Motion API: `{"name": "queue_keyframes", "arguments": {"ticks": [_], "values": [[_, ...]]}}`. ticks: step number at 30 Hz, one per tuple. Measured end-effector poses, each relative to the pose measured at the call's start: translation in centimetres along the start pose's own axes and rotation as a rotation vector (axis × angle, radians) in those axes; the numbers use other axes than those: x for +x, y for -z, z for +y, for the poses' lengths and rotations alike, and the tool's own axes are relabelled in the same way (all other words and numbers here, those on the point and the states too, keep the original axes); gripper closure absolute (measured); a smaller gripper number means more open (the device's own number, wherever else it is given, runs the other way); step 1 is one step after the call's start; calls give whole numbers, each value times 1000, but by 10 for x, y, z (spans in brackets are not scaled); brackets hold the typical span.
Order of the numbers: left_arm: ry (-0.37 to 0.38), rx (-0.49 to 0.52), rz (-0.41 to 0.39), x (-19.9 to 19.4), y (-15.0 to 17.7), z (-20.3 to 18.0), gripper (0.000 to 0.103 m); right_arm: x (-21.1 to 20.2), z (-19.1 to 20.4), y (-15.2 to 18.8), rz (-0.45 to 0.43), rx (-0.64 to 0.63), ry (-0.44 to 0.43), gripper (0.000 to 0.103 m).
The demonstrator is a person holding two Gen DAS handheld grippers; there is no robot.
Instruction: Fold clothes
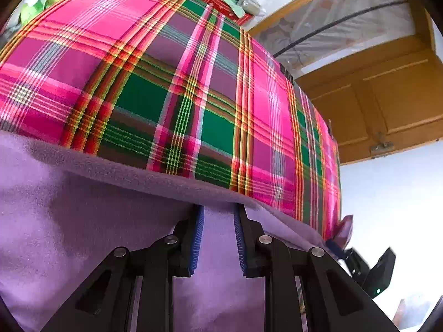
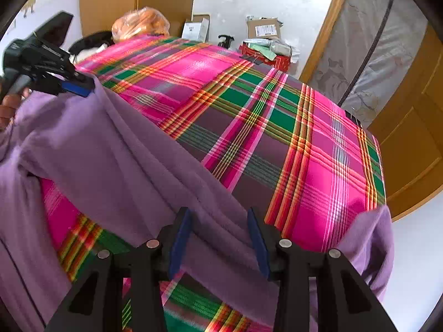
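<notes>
I see left gripper point(image 1: 218, 215) clenched on purple fleece garment point(image 2: 133, 160) edge; right gripper point(image 2: 218, 218) fingers spread, straddling fabric band. Pink-green plaid cloth point(image 2: 277, 127) bare at far right.

A cloth-covered table point(image 2: 277, 138) fills the middle of both views. A garment point(image 2: 124, 152) lies across its near side, draped over the near edge; in the right wrist view one band of it runs from far left to near right, and a loose end hangs off the right corner. The right gripper point(image 2: 218, 238) sits at the near edge with that band between its fingers. The left gripper point(image 2: 80, 88) is at the far left, on the garment's edge. Beyond the far edge lie a box point(image 2: 264, 27) and a crate point(image 2: 270, 55); a door point(image 2: 409, 138) stands to the right
</notes>
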State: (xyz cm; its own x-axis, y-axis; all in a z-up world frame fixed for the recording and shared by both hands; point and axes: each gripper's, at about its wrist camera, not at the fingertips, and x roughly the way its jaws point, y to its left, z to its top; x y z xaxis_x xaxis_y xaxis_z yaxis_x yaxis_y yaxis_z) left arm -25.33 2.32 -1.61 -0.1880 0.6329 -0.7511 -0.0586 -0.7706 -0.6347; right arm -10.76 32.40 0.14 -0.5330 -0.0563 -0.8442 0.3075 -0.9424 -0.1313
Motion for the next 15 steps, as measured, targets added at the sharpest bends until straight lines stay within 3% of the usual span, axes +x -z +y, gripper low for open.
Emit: {"name": "queue_keyframes", "arguments": {"ticks": [10, 12, 15], "values": [[17, -25, -18, 0, -4, 2, 80, 0, 9, 3, 14, -30, 29, 61], [14, -20, -22, 1, -4, 1, 80, -1, 16, 5, 8, -74, 50, 67], [-3, -1, -31, -3, -2, 1, 80, 0, 18, 3, 19, -90, 58, 91]]}}
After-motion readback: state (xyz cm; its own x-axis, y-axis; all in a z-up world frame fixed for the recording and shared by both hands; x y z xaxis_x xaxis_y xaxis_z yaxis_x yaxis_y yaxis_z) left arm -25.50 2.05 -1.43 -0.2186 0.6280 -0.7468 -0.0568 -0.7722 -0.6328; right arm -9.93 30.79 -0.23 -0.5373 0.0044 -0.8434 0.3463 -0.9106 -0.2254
